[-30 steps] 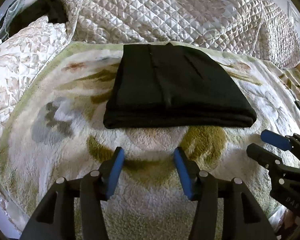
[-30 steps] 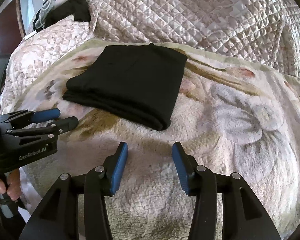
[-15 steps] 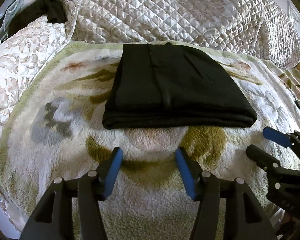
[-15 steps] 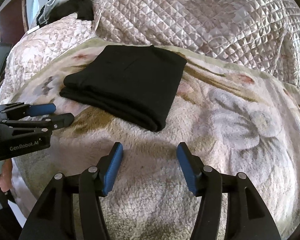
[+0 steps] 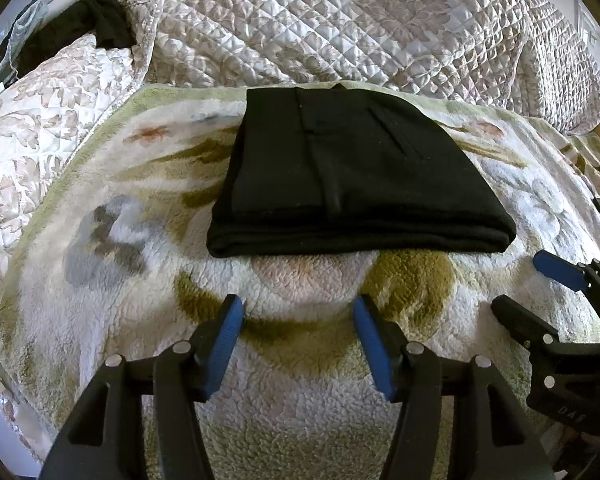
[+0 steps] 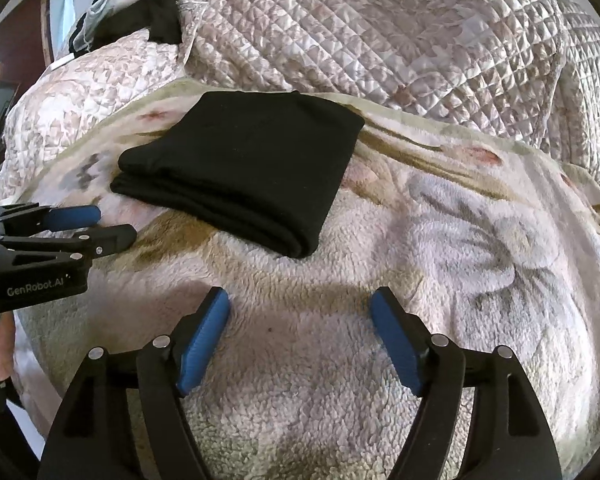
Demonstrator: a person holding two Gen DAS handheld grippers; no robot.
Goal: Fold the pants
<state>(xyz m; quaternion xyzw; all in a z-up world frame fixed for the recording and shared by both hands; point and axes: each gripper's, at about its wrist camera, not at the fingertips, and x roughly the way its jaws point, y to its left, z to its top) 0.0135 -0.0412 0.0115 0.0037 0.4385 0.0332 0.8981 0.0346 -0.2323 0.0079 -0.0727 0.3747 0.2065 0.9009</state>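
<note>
The black pants (image 5: 348, 176) lie folded into a thick, flat stack on a fleecy flowered blanket (image 5: 300, 400); in the right wrist view the pants (image 6: 244, 160) sit up and to the left. My left gripper (image 5: 298, 312) hovers over the blanket just in front of the stack's folded edge, jaws opening, nothing between them. My right gripper (image 6: 300, 304) hangs to the right of the stack, jaws opening wide and empty. Each gripper appears at the other view's edge: the right gripper (image 5: 528, 286) and the left gripper (image 6: 112, 224).
A quilted cream bedspread (image 5: 340, 20) is bunched up behind the blanket. Dark clothes (image 5: 100, 20) lie at the far left corner. A person's fingers (image 6: 0, 344) grip the left tool's handle. The blanket (image 6: 480, 240) stretches on to the right of the pants.
Both grippers' jaws have spread wider, the right more than the left. The folded pants have not moved.
</note>
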